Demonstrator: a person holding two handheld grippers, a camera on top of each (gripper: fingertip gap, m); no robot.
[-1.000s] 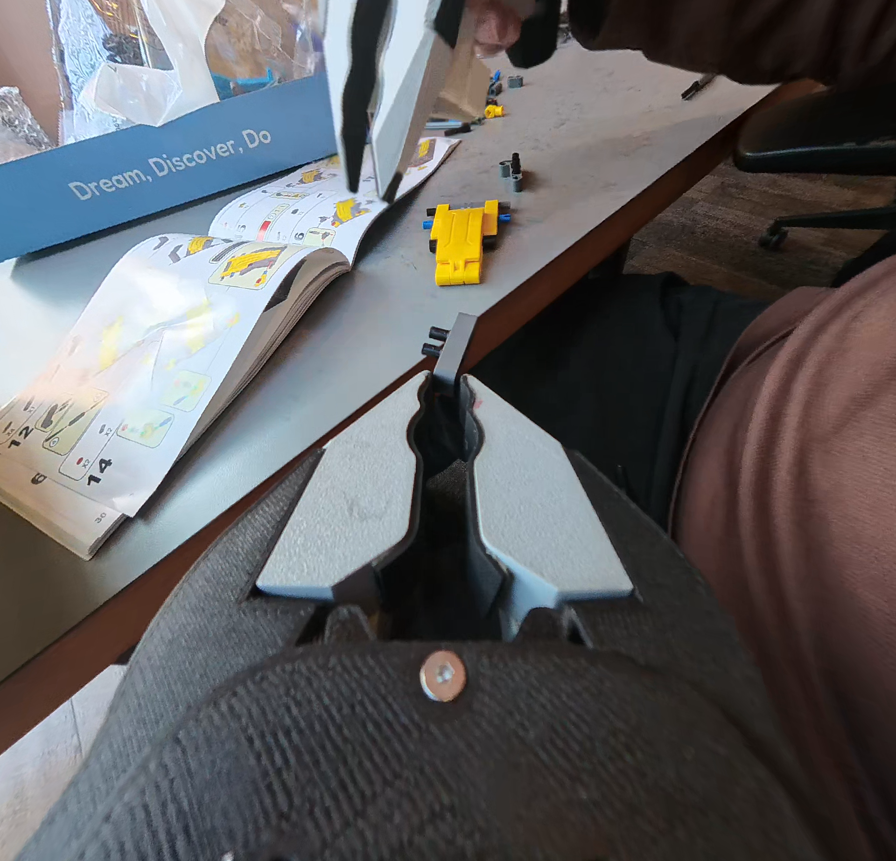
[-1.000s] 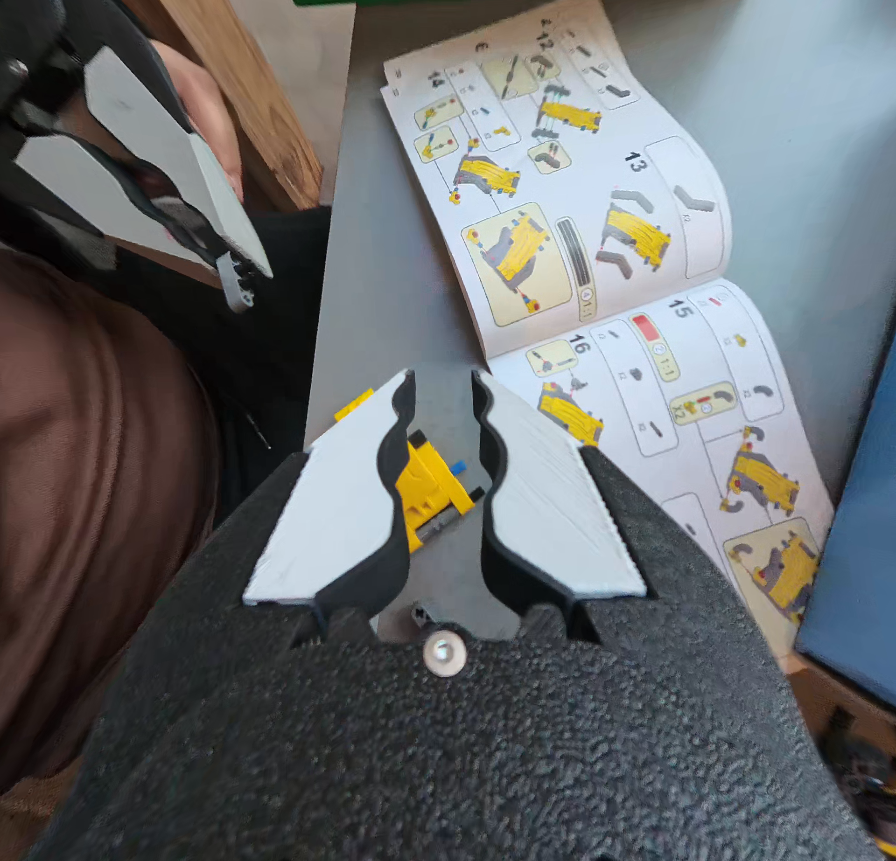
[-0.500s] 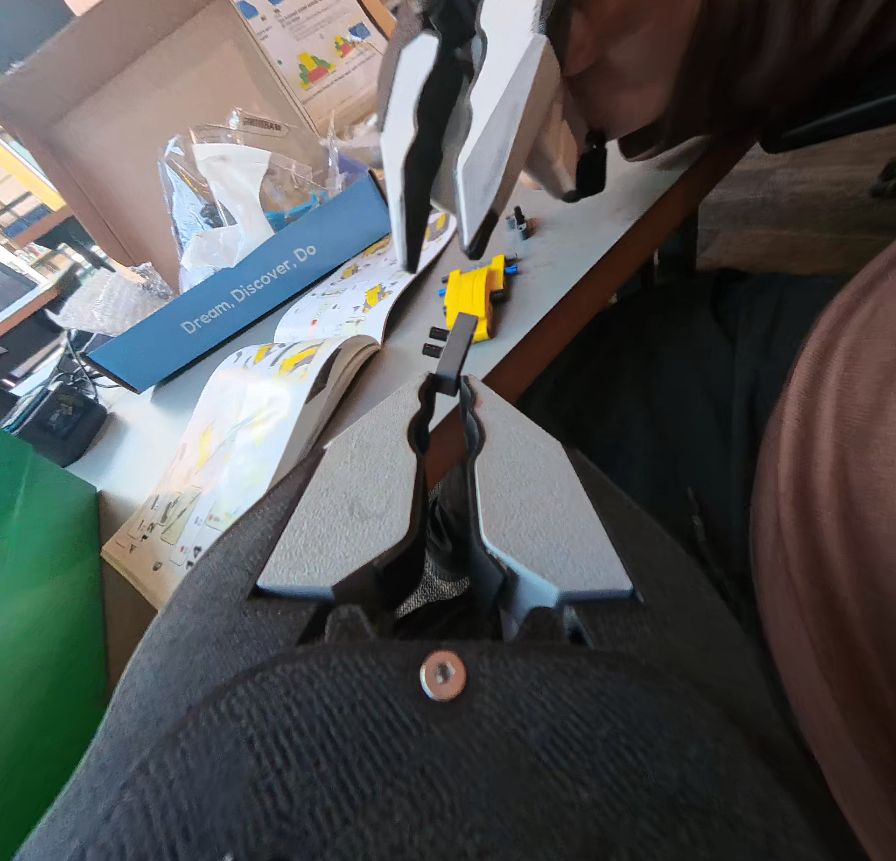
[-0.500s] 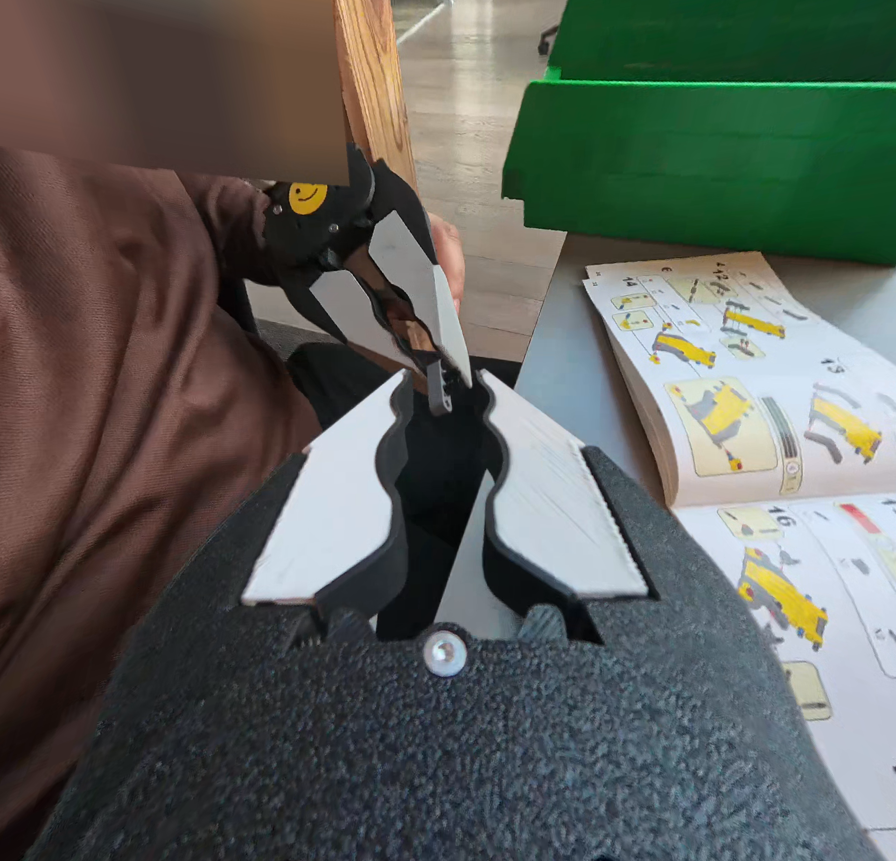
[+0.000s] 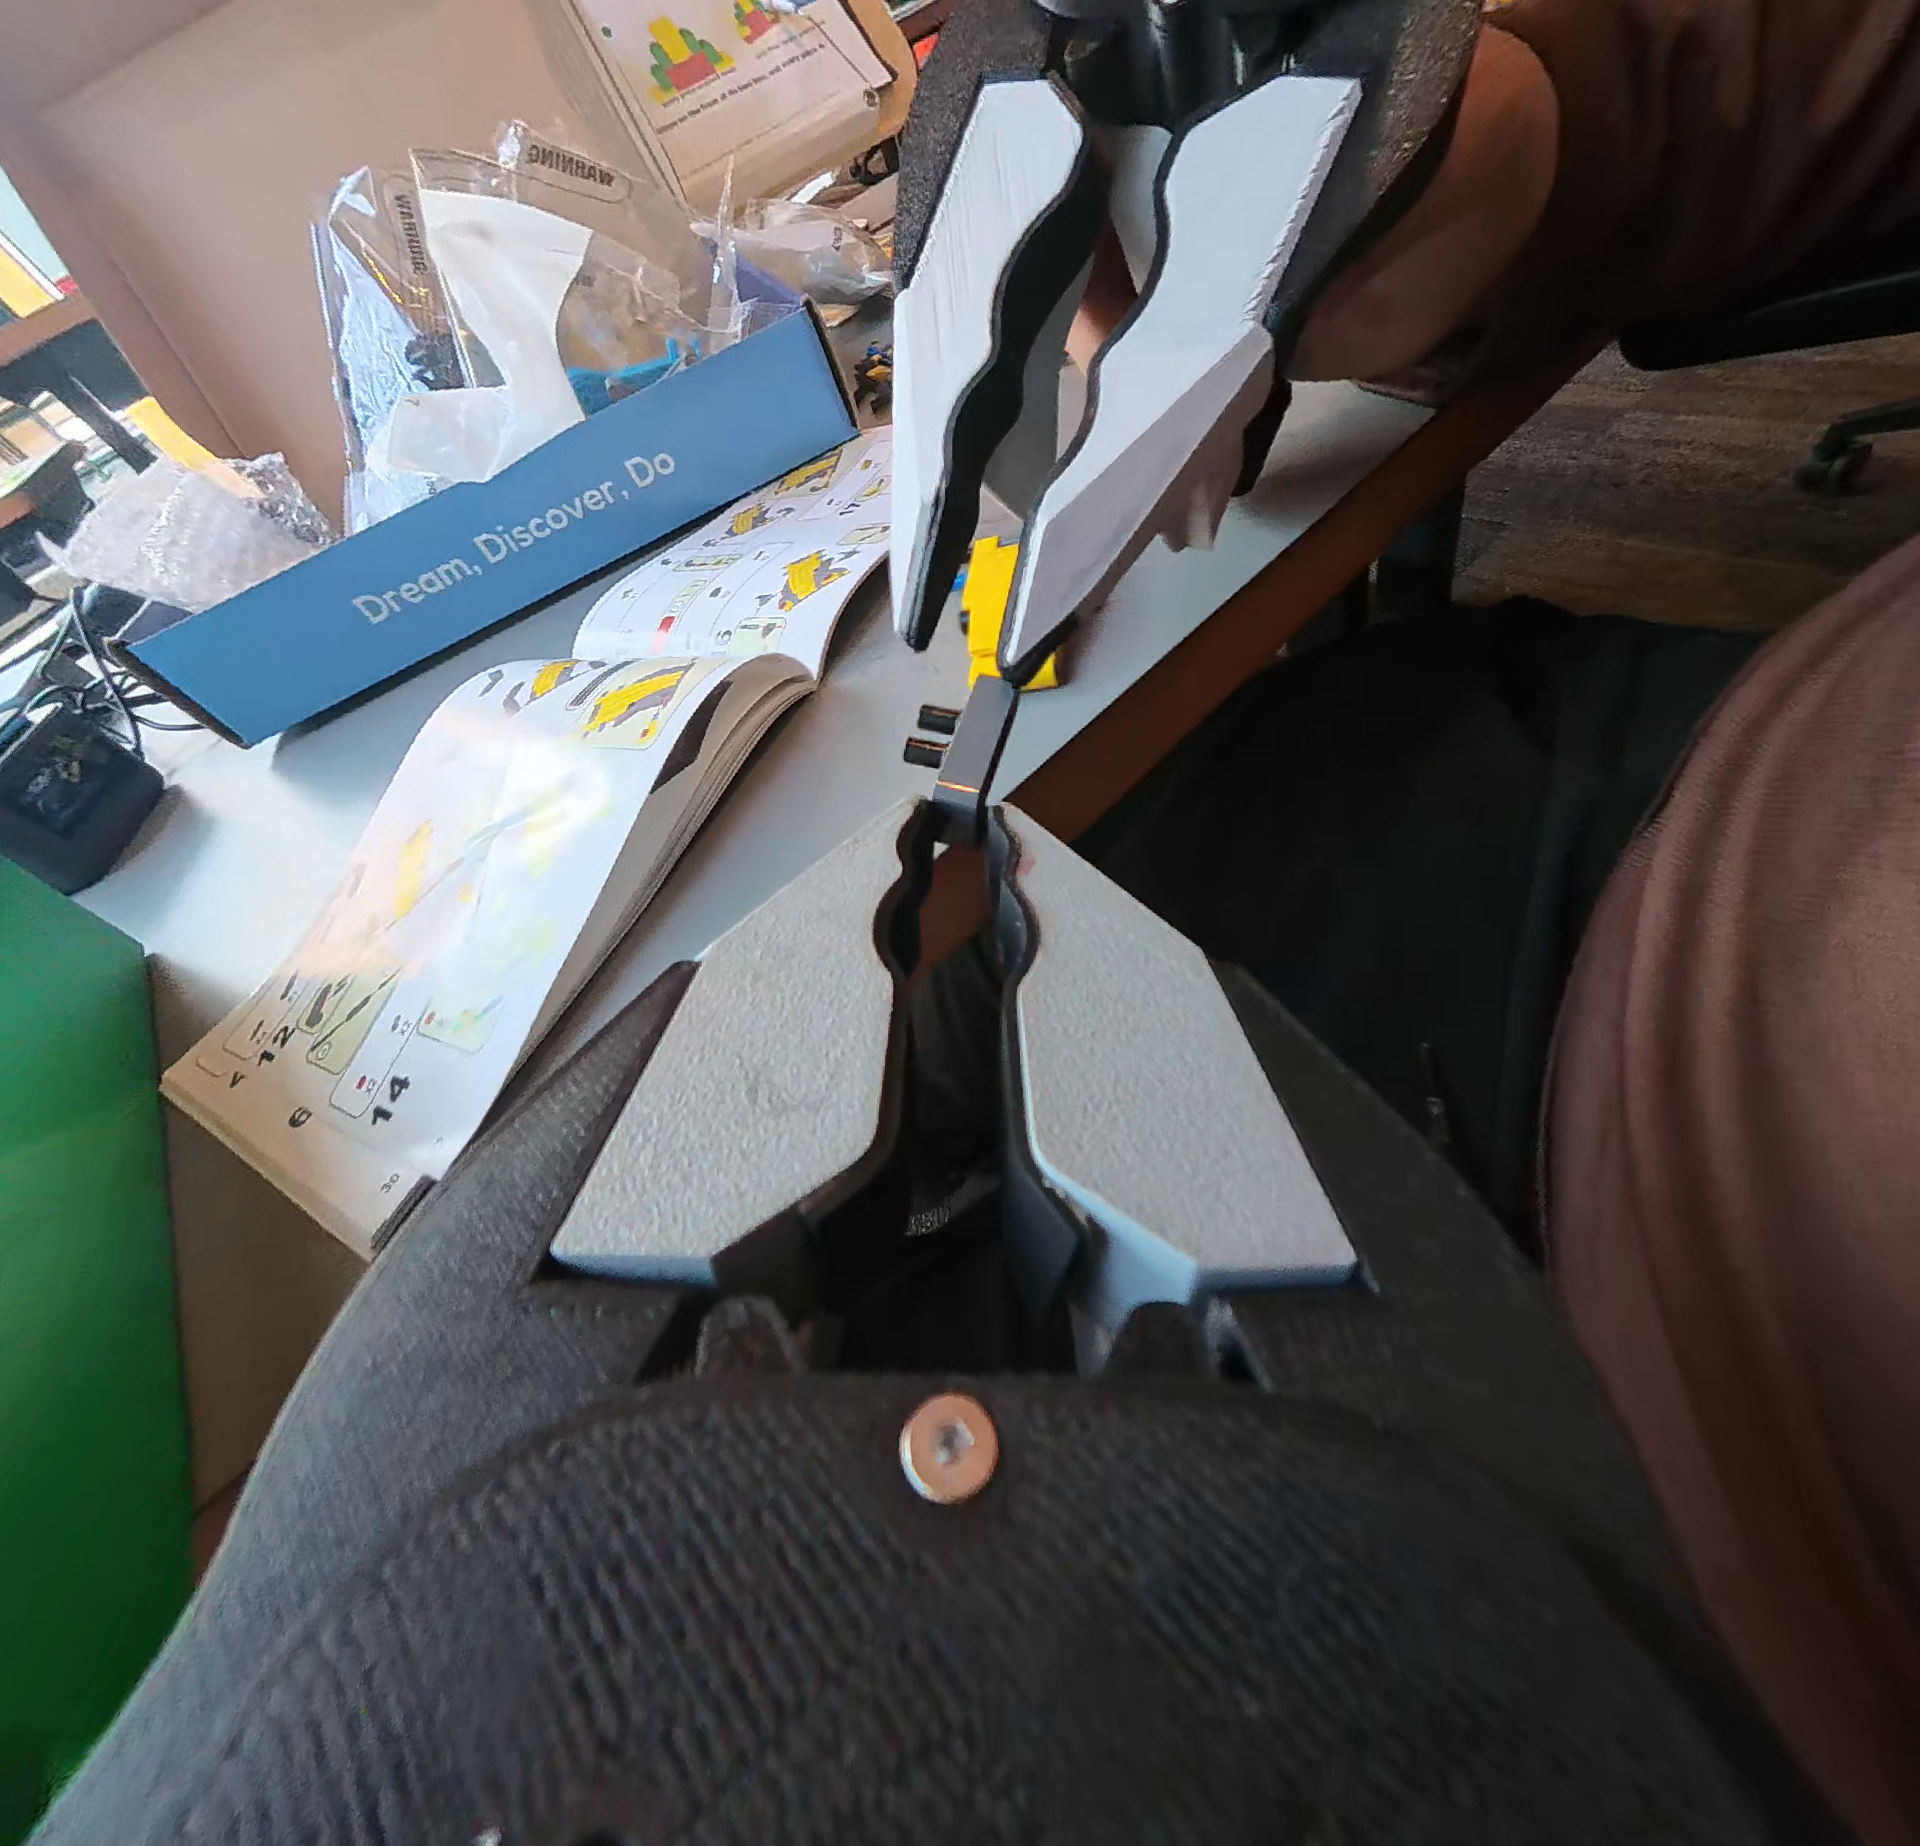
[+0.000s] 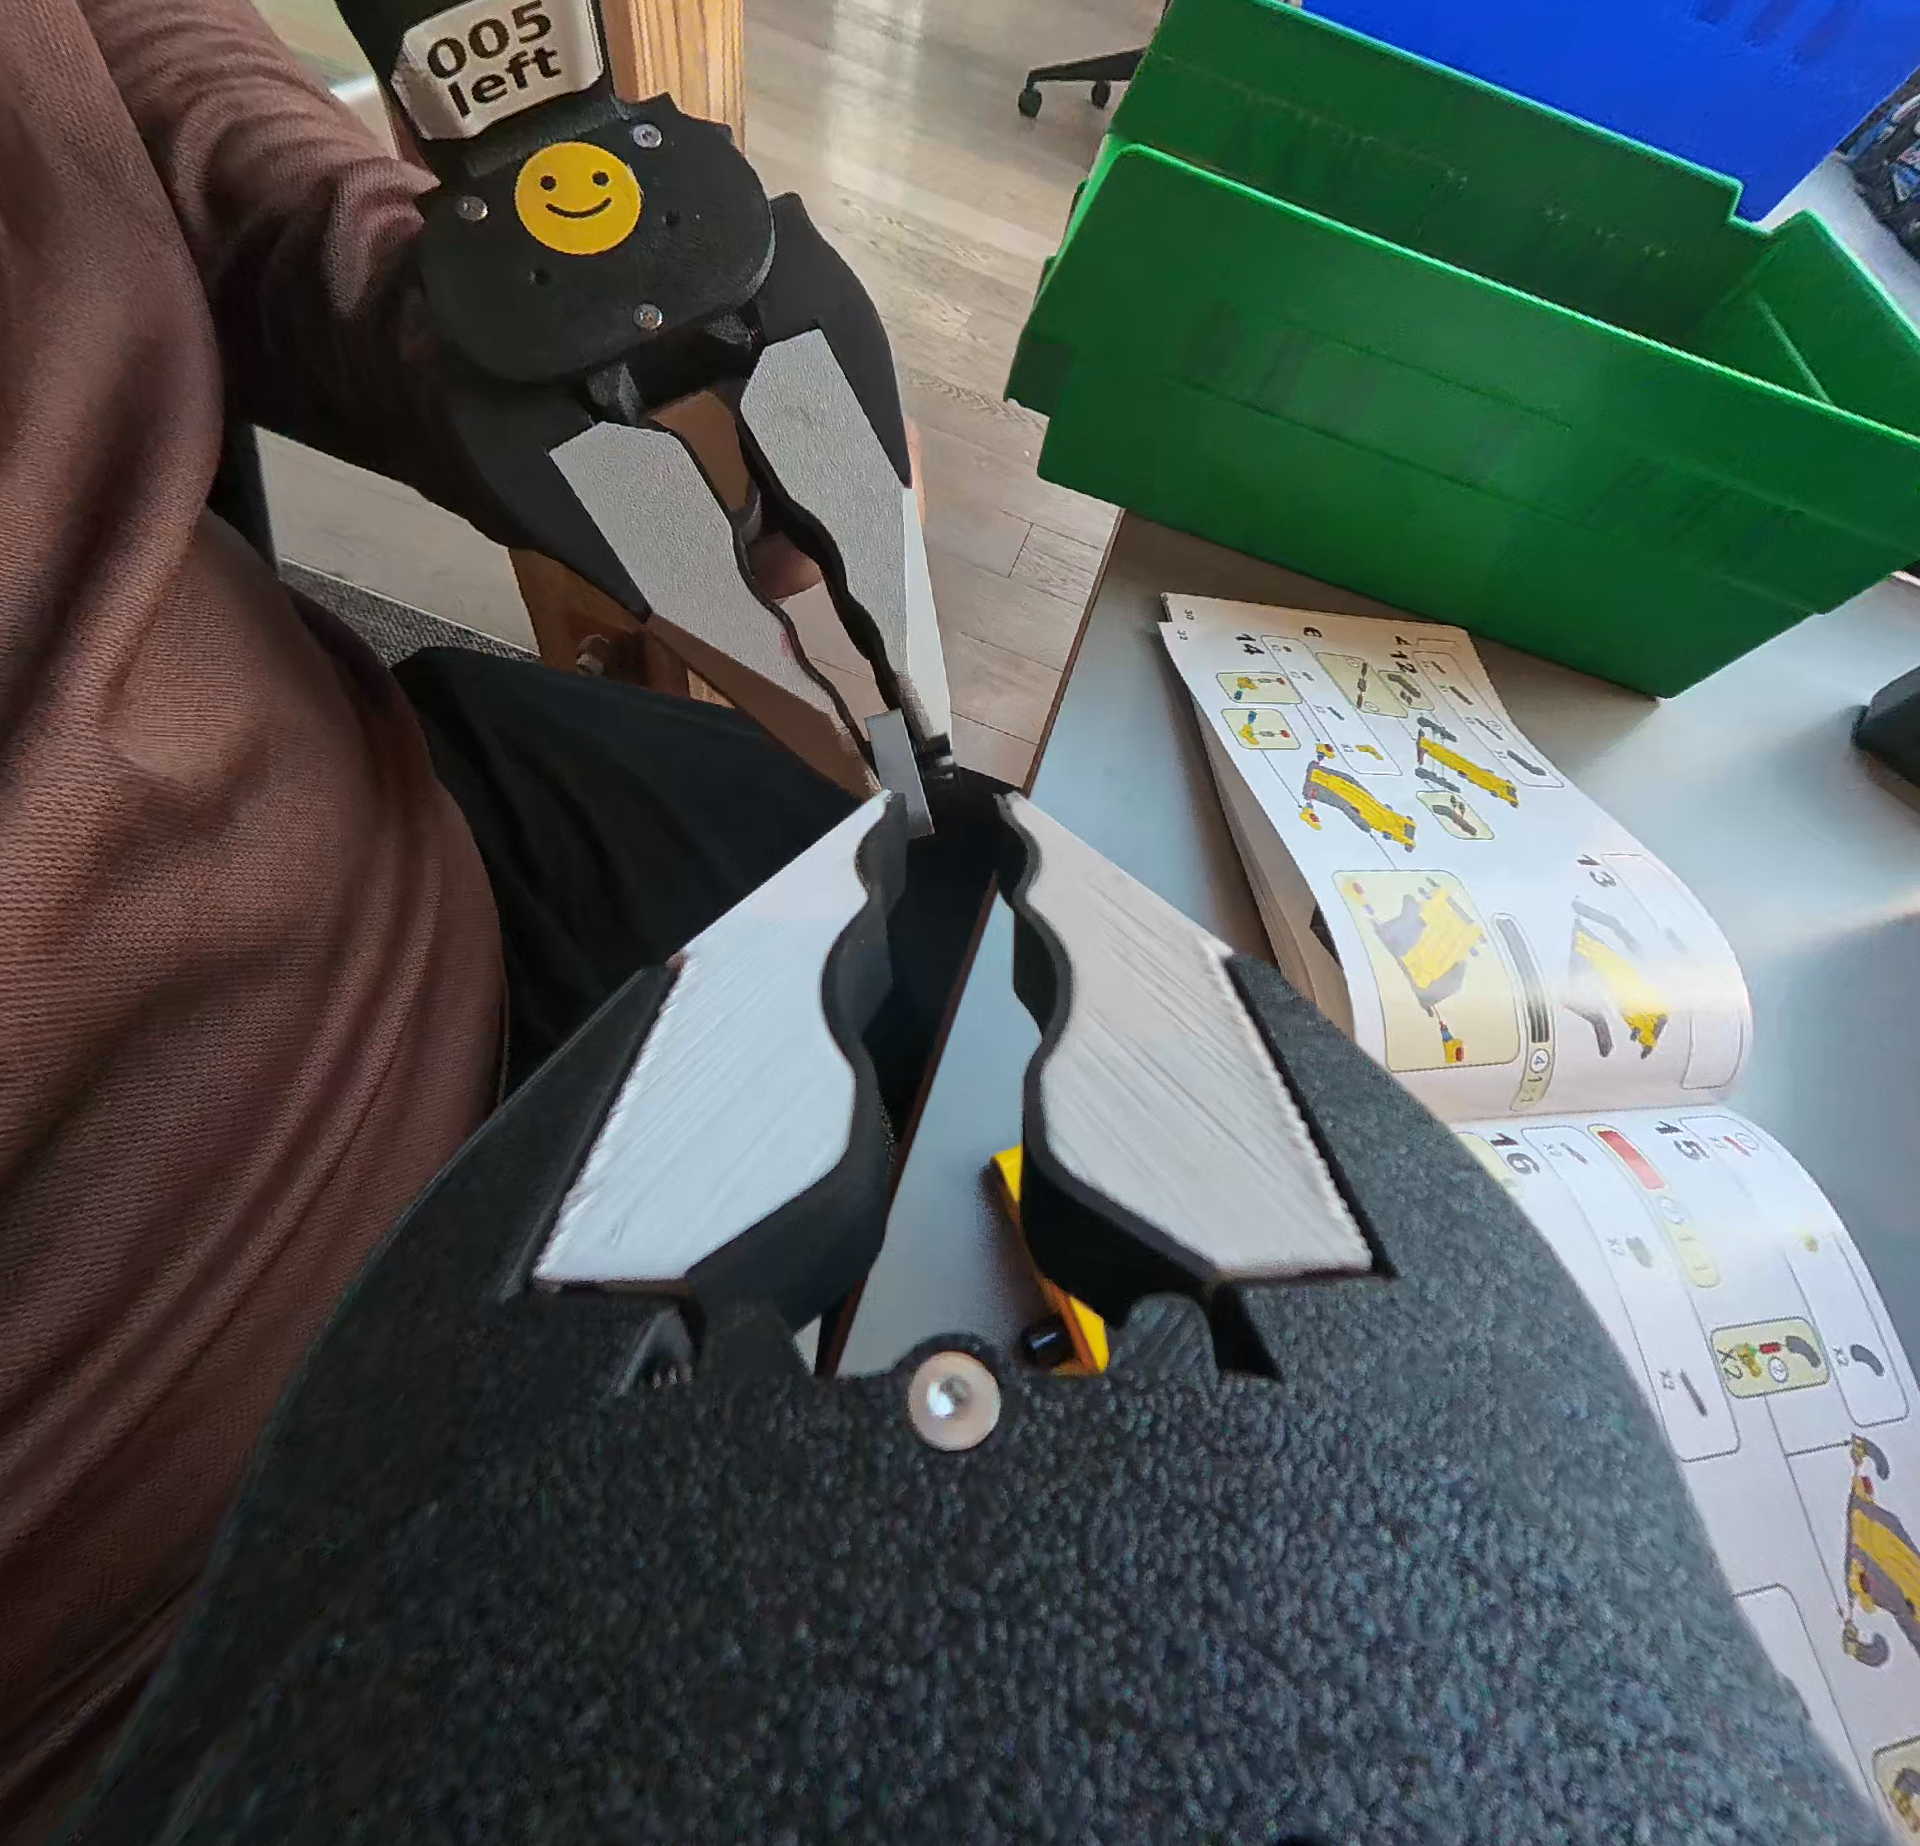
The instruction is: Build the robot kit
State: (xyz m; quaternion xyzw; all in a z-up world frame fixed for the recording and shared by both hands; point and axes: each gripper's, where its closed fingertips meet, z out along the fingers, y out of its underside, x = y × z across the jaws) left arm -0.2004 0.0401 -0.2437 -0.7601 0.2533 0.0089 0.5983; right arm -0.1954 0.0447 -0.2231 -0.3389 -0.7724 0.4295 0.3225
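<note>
**Left gripper** (image 5: 956, 830): jaws clamped on a small dark grey piece (image 5: 971, 752) that stands out past the fingertips. Two short black pins (image 5: 930, 736) project from the piece's side. The gripper is held off the desk (image 5: 270, 830), just outside its near edge, above the person's lap.

**Right gripper** (image 6: 951, 809): jaws apart by a narrow gap, with nothing between them. It is raised off the desk and points tip to tip at the left gripper. One fingertip (image 6: 883, 825) is touching or just beside the grey piece; I cannot tell which.

**Yellow assembly** (image 5: 987, 591): lies on the desk by the near edge, ungripped and partly hidden behind the right gripper.

**Instruction booklet** (image 5: 540, 809): lies open along the near edge.

**Blue box** (image 5: 499, 549): sits behind the booklet and holds clear bags (image 5: 488, 269).

**Green bins** (image 6: 1455, 394): stacked at the booklet's far end.
</note>
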